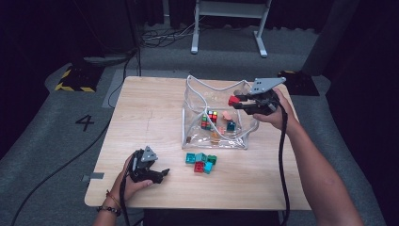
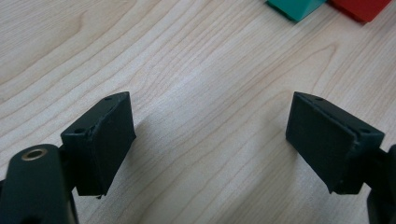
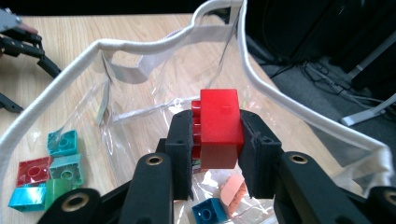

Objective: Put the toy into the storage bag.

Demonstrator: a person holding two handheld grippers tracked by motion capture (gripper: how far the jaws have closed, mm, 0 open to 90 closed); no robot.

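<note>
Holding a red brick [image 3: 218,127] over the clear bag [image 1: 192,120], the right gripper [image 1: 241,100] has its jaws clamped on the brick's sides.

Left gripper [image 1: 163,173] rests on the table [image 1: 141,117], jaws spread wide with nothing between them, near loose bricks [image 1: 201,162]. A "4" [image 1: 84,122] marks the floor.

Bright tabletop, dark surroundings, soft shadows, slight blur
</note>
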